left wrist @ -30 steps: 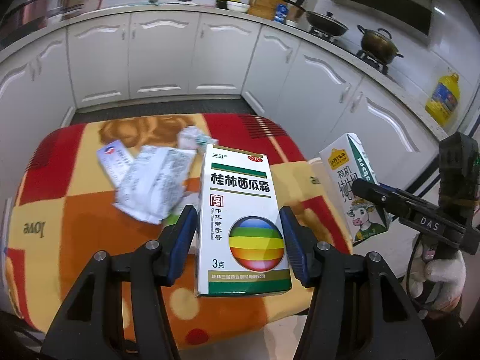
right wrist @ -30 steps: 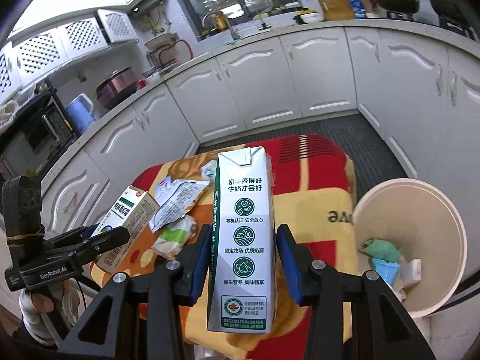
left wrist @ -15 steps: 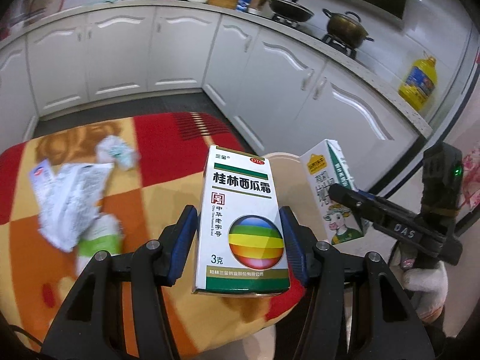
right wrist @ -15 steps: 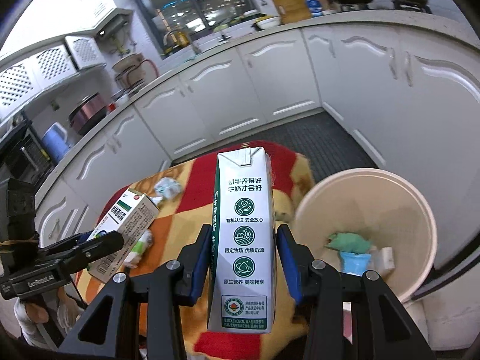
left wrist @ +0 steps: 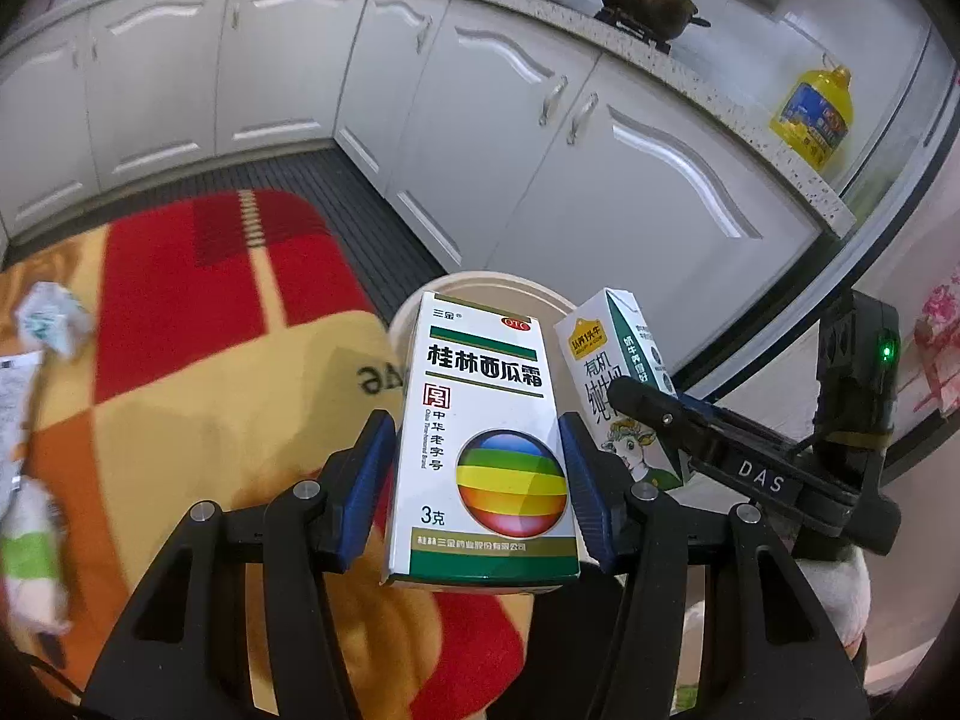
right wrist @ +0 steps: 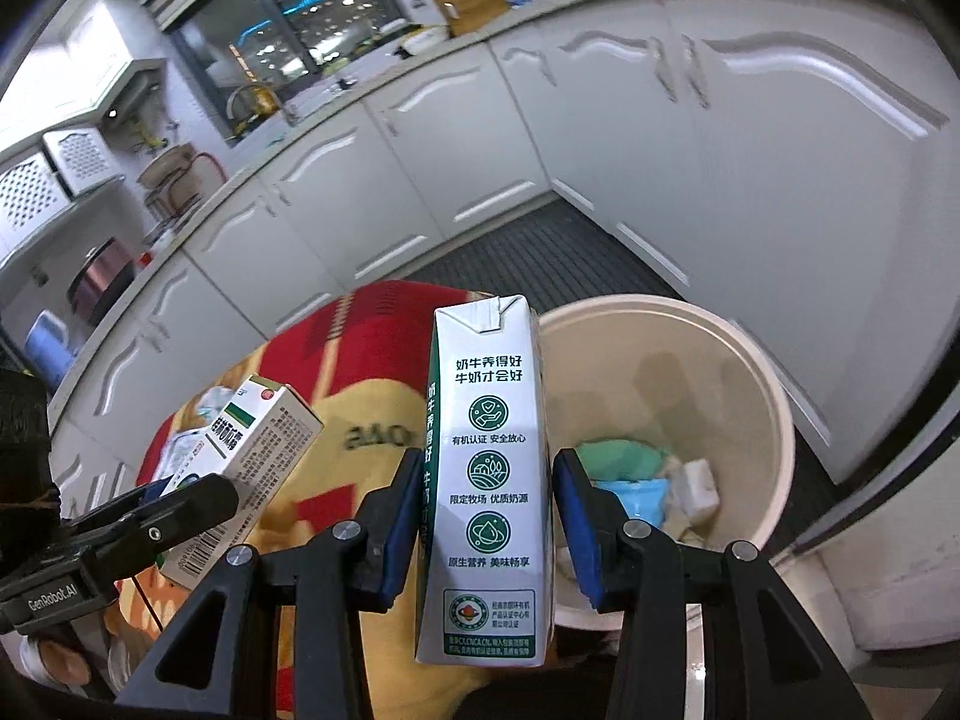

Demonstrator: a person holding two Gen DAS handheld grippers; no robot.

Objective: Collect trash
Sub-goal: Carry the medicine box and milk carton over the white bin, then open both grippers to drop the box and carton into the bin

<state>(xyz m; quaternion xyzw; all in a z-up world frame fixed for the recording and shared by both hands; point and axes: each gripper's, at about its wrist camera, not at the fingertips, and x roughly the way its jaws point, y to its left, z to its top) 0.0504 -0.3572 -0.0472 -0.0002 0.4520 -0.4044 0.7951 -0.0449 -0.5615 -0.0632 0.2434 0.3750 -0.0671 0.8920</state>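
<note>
holding, left gripper (left wrist: 480, 474): medicine box (left wrist: 486, 450) upright, clamped between both blue pads. right gripper (right wrist: 486, 522): milk carton (right wrist: 486, 480) upright, clamped likewise. beige trash bin (right wrist: 744, 372) just beyond and right of the carton, scraps inside. patterned cloth (left wrist: 198, 390) left of the box, crumpled wrappers (left wrist: 48, 318) on it.

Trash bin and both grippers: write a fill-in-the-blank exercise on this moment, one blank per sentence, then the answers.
1. The left gripper is shut on a ____ box.
2. The right gripper is shut on a milk ____.
3. The round bin already holds some ____.
4. The table is covered by a red, orange and yellow ____.

Answers: medicine; carton; trash; cloth
</note>
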